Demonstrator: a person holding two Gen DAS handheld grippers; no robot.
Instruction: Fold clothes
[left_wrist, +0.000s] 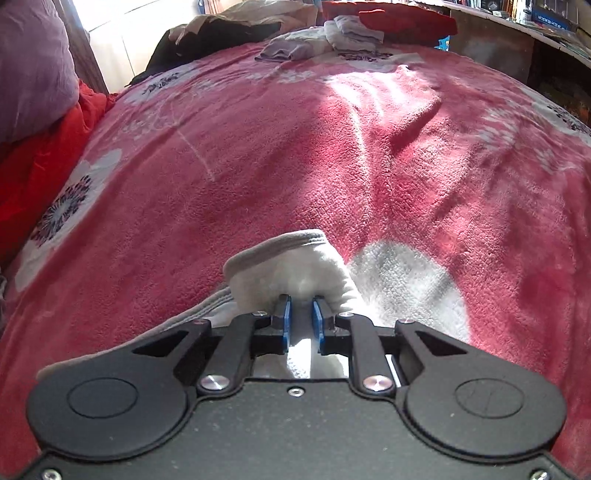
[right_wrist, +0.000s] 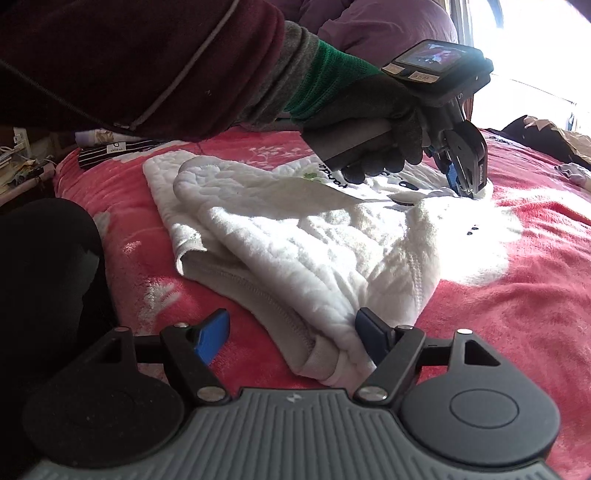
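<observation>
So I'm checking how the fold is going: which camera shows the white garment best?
The right wrist view: the white garment lies spread on the pink blanket, with the left gripper pinching its far edge. The left wrist view shows only a bunched fold at the left gripper's pads.

Pink floral blanket (left_wrist: 258, 155), purple pillow (left_wrist: 33, 70), bookshelf (left_wrist: 535, 22)

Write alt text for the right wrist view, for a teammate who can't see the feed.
The right gripper hangs open over the near folded corner of a white quilted garment lying on a pink floral blanket. Across the garment, a gloved hand holds the left gripper, tips pressed down on the far edge.
</observation>
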